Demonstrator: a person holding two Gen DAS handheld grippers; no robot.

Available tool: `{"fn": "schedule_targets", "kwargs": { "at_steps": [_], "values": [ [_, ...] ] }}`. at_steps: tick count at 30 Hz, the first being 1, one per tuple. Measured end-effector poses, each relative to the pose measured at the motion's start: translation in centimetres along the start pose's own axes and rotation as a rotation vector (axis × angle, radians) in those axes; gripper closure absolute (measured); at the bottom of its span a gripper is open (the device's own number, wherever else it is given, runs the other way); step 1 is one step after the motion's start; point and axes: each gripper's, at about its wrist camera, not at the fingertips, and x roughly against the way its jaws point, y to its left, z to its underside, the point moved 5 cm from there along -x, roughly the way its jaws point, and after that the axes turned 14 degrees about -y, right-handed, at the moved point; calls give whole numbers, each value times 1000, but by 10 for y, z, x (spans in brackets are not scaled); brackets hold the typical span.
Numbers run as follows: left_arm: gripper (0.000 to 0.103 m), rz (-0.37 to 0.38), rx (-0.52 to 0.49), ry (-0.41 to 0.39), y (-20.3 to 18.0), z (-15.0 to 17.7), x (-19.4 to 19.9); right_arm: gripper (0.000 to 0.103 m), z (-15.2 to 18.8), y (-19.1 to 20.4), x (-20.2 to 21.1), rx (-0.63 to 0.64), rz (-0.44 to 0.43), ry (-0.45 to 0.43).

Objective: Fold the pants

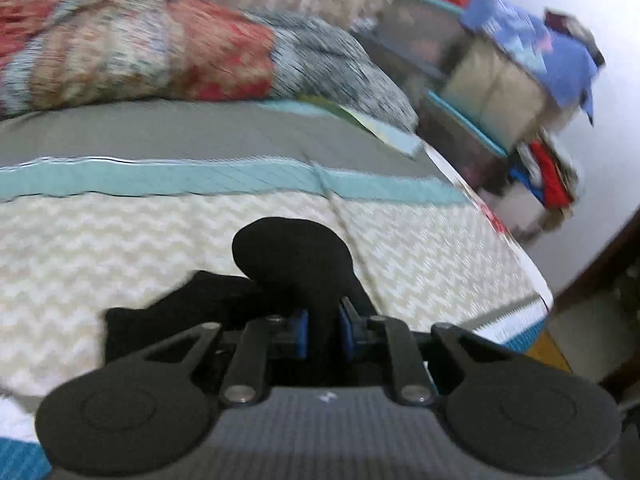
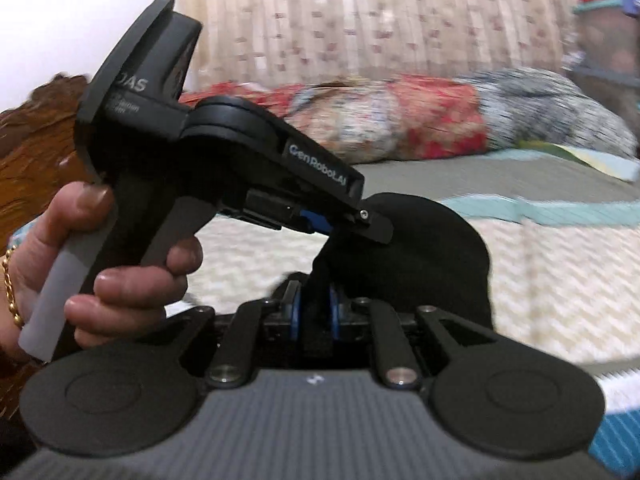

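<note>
The black pants (image 1: 292,264) are bunched and lifted over the bed. My left gripper (image 1: 323,334) is shut on a fold of the pants, which bulges up between its blue pads (image 1: 301,334). My right gripper (image 2: 312,314) is shut on the pants (image 2: 420,248) too. In the right wrist view the left gripper (image 2: 320,220), held by a hand, sits just above and left of my right one, clamped on the same bunch. Both grips are close together.
The bed (image 1: 160,232) has a cream zigzag and teal striped cover. A rolled patterned quilt (image 1: 160,52) lies at the far side. Stacked boxes and clothes (image 1: 500,92) stand right of the bed. A wooden headboard (image 2: 36,148) is at the left.
</note>
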Motion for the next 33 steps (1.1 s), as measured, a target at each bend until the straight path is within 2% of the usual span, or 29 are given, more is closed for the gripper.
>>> {"fn": "schedule_targets", "kwargs": {
  "at_steps": [3, 5, 8, 10, 11, 14, 17, 21, 23, 26, 27, 28, 29, 31, 32, 33],
  "values": [
    [89, -62, 54, -14, 38, 7, 17, 87, 9, 29, -17, 32, -72, 28],
    [88, -105, 110, 15, 65, 23, 18, 96, 22, 42, -32, 15, -121, 74],
    [88, -178, 121, 66, 95, 50, 1, 94, 55, 53, -60, -28, -182, 180],
    [88, -240, 113, 107, 110, 65, -15, 92, 76, 53, -74, -8, -186, 270],
    [88, -248, 119, 114, 117, 70, -15, 92, 78, 48, -73, -34, -189, 302],
    [88, -223, 137, 91, 120, 68, -13, 89, 50, 25, -44, -109, -216, 226],
    [89, -212, 123, 74, 117, 63, -11, 73, 23, -9, -6, -97, -114, 116],
    [94, -211, 144, 65, 117, 62, -10, 71, 8, -72, 22, -205, 77, 29],
    [94, -211, 148, 61, 116, 64, -9, 71, 17, -87, 23, -285, 112, 47],
    [94, -224, 128, 62, 114, 65, -8, 70, 66, -75, -6, -377, 52, 232],
    [94, -230, 127, 60, 115, 65, -6, 70, 80, -66, -15, -363, 54, 268],
    [94, -234, 131, 59, 116, 65, -3, 70, 80, -56, -18, -312, 61, 245],
    [89, -239, 146, 58, 118, 65, 1, 70, 76, -47, -20, -264, 64, 234],
    [60, -225, 196, 57, 123, 67, 10, 70, 72, -42, -20, -228, 67, 240],
    [37, -219, 216, 51, 125, 68, 13, 71, 72, -45, -20, -237, 59, 241],
    [27, -211, 235, 47, 125, 71, 18, 71, 72, -49, -16, -266, 52, 240]
  ]
}}
